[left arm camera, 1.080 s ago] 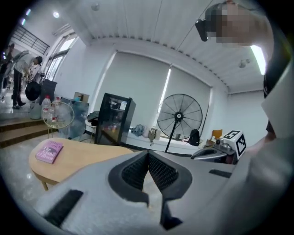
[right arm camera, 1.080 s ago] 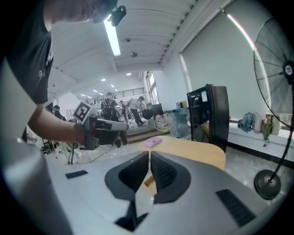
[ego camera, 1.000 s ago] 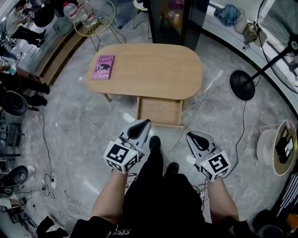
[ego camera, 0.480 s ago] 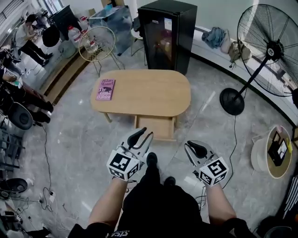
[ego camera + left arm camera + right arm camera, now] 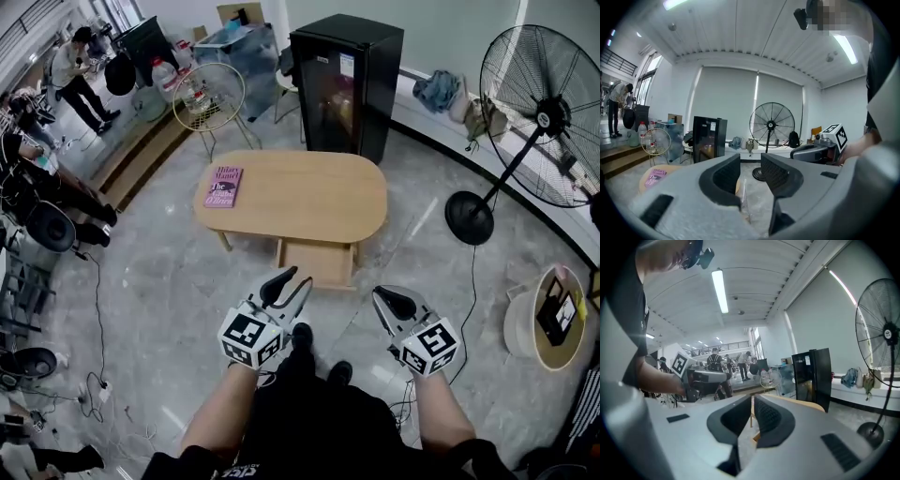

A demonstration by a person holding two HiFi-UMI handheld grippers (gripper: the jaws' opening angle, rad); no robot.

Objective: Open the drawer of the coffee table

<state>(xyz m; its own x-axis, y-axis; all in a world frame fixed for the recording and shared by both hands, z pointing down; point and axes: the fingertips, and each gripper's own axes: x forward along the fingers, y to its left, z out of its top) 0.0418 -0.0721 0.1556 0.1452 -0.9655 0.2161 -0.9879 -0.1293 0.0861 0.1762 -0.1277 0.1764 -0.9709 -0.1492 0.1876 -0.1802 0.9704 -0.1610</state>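
Head view: the coffee table [image 5: 300,192] stood on the marble floor. Its drawer [image 5: 317,262] was pulled out from under the table's near long edge. A pink book [image 5: 223,187] lay on the table's left end. The left gripper [image 5: 292,284] and right gripper [image 5: 392,302] were held side by side on the near side of the table, apart from the drawer front and touching nothing. A black cabinet [image 5: 349,80] stood just beyond the table's far edge, and a standing fan [image 5: 548,112] off the table's right end.

Left gripper view: the jaws stood apart and had just been opening, with nothing between them. The book end of the table showed low at the left.

Right gripper view: the jaws were nearly together with only a thin slit left, had just been closing, and gripped nothing. The table's edge showed just past their tips.
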